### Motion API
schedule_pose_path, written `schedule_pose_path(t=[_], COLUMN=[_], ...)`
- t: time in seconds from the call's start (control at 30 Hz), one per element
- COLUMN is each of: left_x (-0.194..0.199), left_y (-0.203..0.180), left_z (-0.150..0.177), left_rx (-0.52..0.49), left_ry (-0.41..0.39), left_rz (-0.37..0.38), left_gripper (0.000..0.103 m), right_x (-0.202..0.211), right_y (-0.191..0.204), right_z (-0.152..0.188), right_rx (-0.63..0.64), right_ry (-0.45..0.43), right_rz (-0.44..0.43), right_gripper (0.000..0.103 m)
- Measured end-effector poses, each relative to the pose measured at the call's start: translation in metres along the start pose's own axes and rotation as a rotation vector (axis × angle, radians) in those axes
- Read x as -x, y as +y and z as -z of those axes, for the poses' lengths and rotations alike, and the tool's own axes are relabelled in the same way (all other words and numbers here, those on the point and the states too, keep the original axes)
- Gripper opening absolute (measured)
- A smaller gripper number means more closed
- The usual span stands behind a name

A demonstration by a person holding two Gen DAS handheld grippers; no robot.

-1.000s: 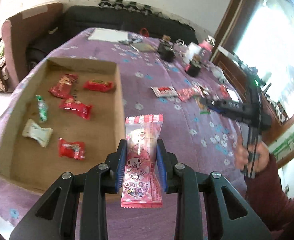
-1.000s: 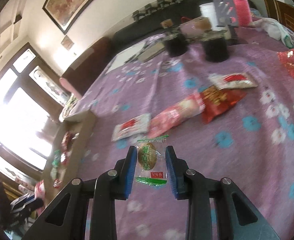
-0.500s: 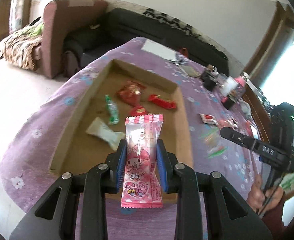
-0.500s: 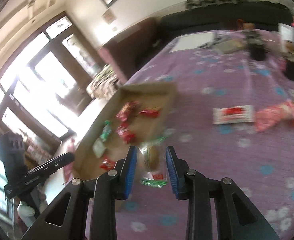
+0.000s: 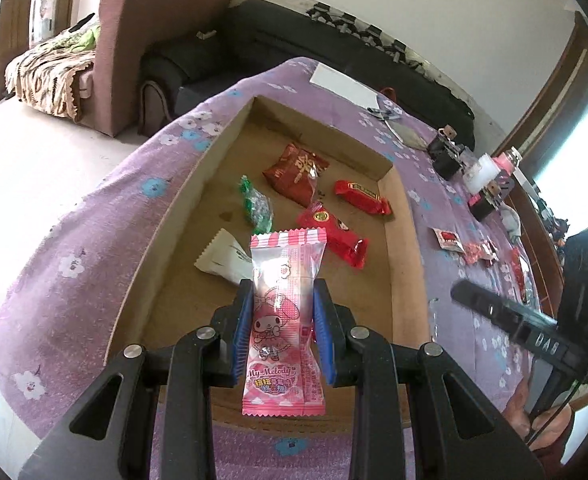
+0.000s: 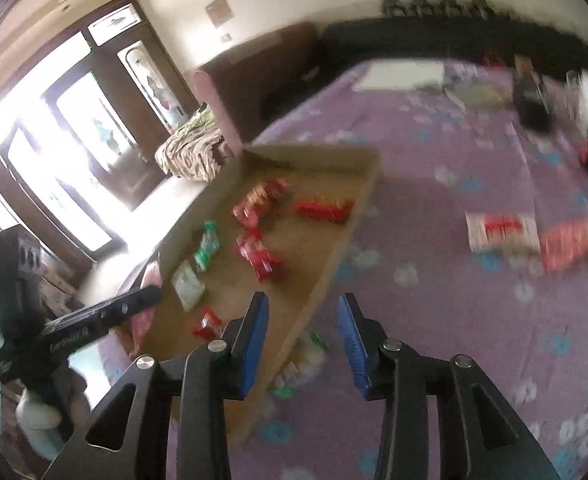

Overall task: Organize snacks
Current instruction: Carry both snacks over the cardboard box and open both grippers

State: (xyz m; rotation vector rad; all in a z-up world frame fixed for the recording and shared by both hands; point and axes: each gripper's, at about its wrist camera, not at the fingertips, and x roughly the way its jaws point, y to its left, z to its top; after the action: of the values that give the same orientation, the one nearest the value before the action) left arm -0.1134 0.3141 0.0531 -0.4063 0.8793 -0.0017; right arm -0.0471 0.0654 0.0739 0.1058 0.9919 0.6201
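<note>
Left claw [image 5: 282, 334] clamped on one pink My Melody candy packet [image 5: 284, 320] above cardboard tray [image 5: 403, 264] holding six snacks, right claw [image 6: 302, 340] just opening, green-edged snack [image 6: 307, 356] loose below, on purple-clothed counter [image 6: 433, 320].

Right gripper [image 6: 301, 340] fingers opening; green-wrapped snack [image 6: 303, 360] released

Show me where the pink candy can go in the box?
Bare floor lies along the box's left wall and its near-left corner, beside the white packet. The middle is crowded with red snacks, which run toward the right wall.
</note>
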Motion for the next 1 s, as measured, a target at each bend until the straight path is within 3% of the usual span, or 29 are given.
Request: schedule_pose_path(t=[0.17, 0.23, 0.27, 0.3, 0.47, 0.6, 0.83, 0.87, 0.9, 1.0], left_x=[0.000, -0.001, -0.002, -0.002, -0.003, -0.003, -0.004, -0.003, -0.003, 0.000], left_y=[0.001, 0.000, -0.001, -0.001, -0.003, -0.003, -0.010, -0.011, -0.013, -0.016], left_z=[0.000, 0.000, 0.000, 0.001, 0.000, -0.001, 0.002, 0.002, 0.002, 0.003], left_rx=[0.000, 0.004, 0.007, 0.009, 0.014, 0.025, 0.023, 0.020, 0.017, 0.014], left_ry=[0.000, 0.001, 0.004, 0.005, 0.005, 0.006, 0.023, 0.024, 0.025, 0.022], left_rz=[0.013, 0.011, 0.006, 0.004, -0.035, -0.068, -0.051, -0.048, -0.048, -0.040], left_gripper=[0.026, 0.026, 0.026, 0.026, 0.026, 0.027, 0.028, 0.028, 0.028, 0.028], right_x=[-0.001, -0.004, -0.004, -0.007, -0.023, -0.033, -0.041, -0.041, -0.042, -0.044], right_y=[0.001, 0.011, 0.016, 0.022, 0.036, 0.030, 0.041, 0.043, 0.045, 0.043], right_z=[0.027, 0.032, 0.036, 0.037, 0.037, 0.039, 0.041, 0.042, 0.042, 0.039], right_rx=[0.176, 0.295, 0.336, 0.390, 0.552, 0.604, 0.747, 0.757, 0.761, 0.738], right_ry=[0.065, 0.087, 0.091, 0.093, 0.088, 0.075, 0.035, 0.037, 0.047, 0.067], right_rz=[-0.011, -0.035, -0.029, -0.013, 0.039, 0.026, -0.012, -0.034, -0.058, -0.092], right_gripper=[0.039, 0.049, 0.064, 0.071, 0.071, 0.070, 0.068, 0.062, 0.048, 0.046])
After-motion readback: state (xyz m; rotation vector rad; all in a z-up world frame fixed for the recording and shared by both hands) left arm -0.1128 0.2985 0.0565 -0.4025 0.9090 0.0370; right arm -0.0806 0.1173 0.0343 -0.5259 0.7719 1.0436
